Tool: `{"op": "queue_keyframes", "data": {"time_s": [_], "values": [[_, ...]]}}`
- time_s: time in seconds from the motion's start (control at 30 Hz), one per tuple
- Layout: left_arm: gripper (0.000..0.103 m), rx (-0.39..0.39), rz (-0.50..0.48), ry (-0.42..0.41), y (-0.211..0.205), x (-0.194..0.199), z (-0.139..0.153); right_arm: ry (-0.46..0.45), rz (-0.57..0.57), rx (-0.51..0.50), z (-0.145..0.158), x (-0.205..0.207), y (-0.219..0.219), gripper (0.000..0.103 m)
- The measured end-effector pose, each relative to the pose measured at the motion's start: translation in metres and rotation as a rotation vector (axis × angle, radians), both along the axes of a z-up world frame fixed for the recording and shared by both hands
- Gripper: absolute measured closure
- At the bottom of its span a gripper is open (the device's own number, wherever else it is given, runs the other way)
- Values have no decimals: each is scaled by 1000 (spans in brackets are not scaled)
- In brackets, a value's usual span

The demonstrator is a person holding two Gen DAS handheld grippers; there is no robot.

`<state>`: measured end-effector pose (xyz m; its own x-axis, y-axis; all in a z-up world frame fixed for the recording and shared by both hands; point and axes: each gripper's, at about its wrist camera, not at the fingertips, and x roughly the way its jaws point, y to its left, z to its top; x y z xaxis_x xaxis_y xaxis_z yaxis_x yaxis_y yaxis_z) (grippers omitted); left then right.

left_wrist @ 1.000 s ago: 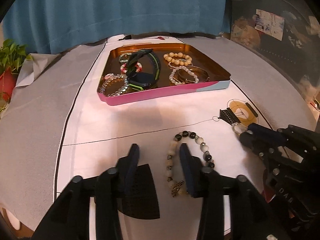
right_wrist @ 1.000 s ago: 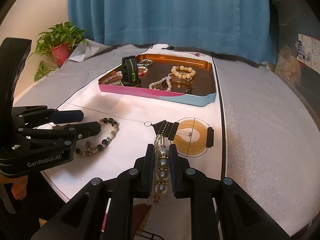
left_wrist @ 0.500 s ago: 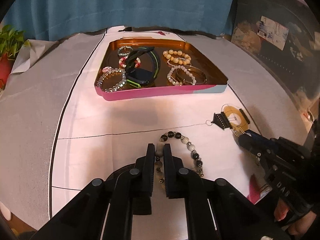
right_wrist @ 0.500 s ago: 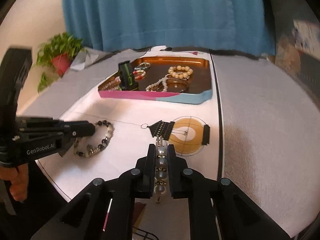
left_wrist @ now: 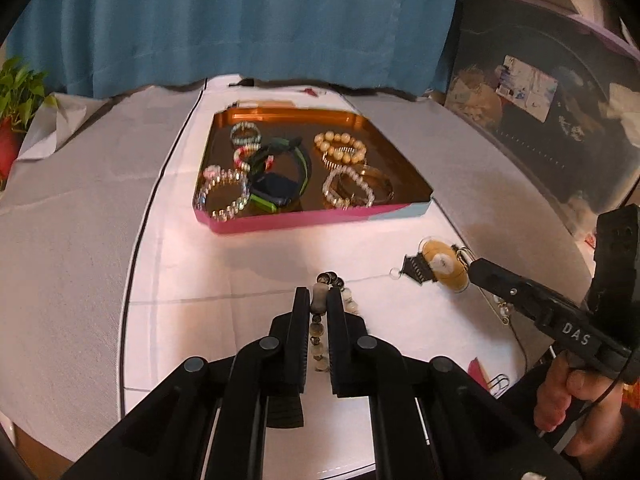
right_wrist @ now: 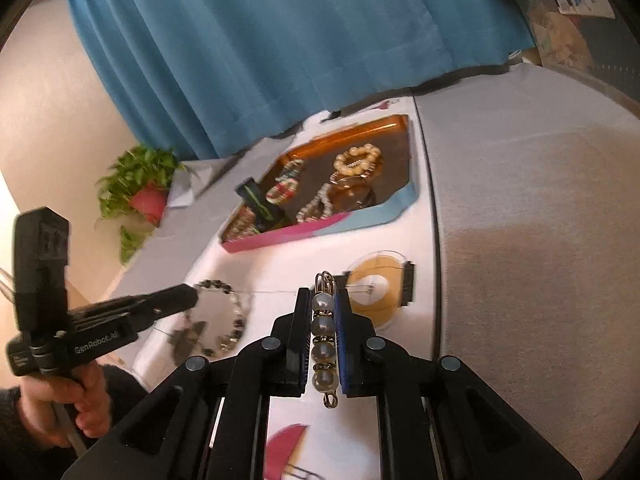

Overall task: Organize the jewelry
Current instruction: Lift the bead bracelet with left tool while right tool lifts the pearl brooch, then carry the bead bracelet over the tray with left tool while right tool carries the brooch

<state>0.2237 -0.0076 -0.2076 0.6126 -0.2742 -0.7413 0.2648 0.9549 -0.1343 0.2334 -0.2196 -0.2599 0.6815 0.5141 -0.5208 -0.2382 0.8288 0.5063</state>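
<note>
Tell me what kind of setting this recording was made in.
Probably a room in a home, not a lab: a cloth-covered table stands before a blue curtain, with a potted plant at its edge and a tin tray of bracelets on it.

Left gripper (left_wrist: 319, 304) closed on beaded bracelet (left_wrist: 320, 300) (lifting); right view tilted.

In the left wrist view the left gripper's (left_wrist: 319, 300) fingers covered most of the beaded bracelet (left_wrist: 320, 328), and the right gripper (left_wrist: 476, 269) hid nearly all of the pearl pin. In the right wrist view the bracelet (right_wrist: 224, 320) was smeared, its clasp perhaps a charm. The potted plant (left_wrist: 16, 100) was cut off at the left edge. Items in the tray (right_wrist: 280, 236) blurred together.
</note>
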Motion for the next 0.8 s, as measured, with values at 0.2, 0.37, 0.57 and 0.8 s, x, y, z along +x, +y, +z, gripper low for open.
{"op": "queue_keyframes", "data": {"time_s": [0.2, 0.37, 0.57, 0.8], "values": [[97, -6, 44, -14, 6, 7, 20, -52, 8, -54, 26, -3, 7, 91], [97, 41, 89, -45, 8, 15, 37, -62, 14, -123, 42, 1, 15, 91], [97, 55, 63, -116, 1, 24, 69, -72, 24, -200, 59, 13, 27, 91], [97, 32, 28, -174, -2, 46, 99, -140, 50, -260, 100, 33, 39, 91]]}}
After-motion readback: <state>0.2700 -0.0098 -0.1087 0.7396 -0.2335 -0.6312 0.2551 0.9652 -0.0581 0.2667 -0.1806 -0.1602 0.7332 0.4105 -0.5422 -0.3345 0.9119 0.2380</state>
